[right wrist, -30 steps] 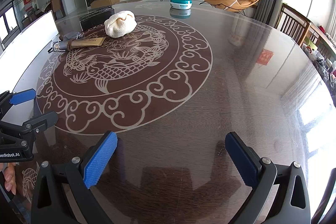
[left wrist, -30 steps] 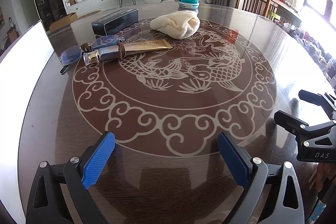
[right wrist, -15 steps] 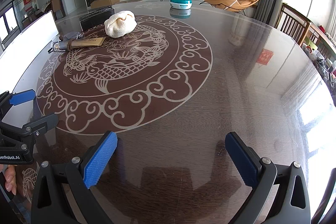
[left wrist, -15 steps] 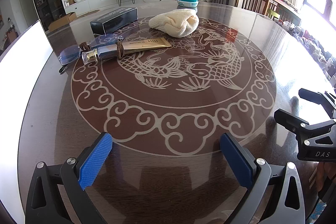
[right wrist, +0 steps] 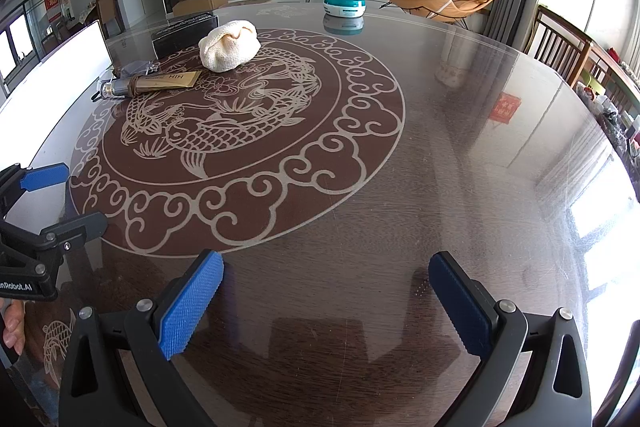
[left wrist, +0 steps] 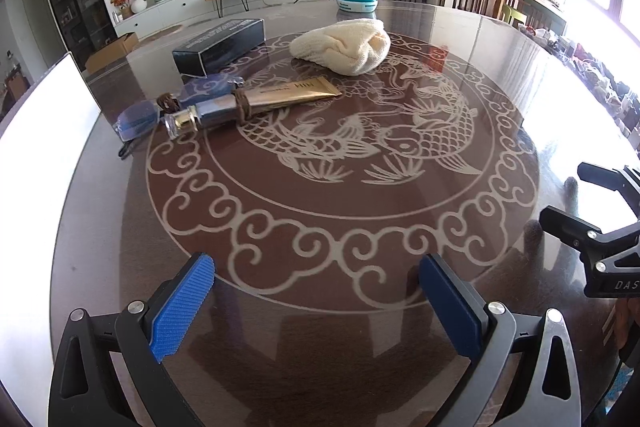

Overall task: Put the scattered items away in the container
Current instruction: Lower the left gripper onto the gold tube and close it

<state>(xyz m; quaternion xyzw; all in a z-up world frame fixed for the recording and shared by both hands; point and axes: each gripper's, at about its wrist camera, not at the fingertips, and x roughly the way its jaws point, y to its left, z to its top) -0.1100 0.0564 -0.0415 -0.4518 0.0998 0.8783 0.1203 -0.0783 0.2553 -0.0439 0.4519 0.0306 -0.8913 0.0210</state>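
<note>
A gold tube (left wrist: 280, 97) with a brown hair tie (left wrist: 242, 105) looped round it lies at the table's far left. Behind it are blue glasses (left wrist: 136, 121), a black box (left wrist: 220, 45) and a cream knitted cloth (left wrist: 344, 45). A teal round case (left wrist: 357, 1) stands at the far edge. My left gripper (left wrist: 316, 279) is open over the near table, well short of these items. My right gripper (right wrist: 325, 275) is open too, over bare table; the tube (right wrist: 168, 81), cloth (right wrist: 229, 45) and case (right wrist: 344, 5) lie far ahead to its left.
A tall white panel (left wrist: 40, 131) stands along the table's left edge. The glass-topped round table (left wrist: 320, 187) carries a fish pattern. Wooden chairs (right wrist: 560, 43) stand at the right. Each gripper shows in the other's view: right gripper (left wrist: 564, 193), left gripper (right wrist: 80, 195).
The left wrist view has shifted slightly, so the items sit a little differently in frame. The right gripper has stayed still. Both grippers stay open and empty.
</note>
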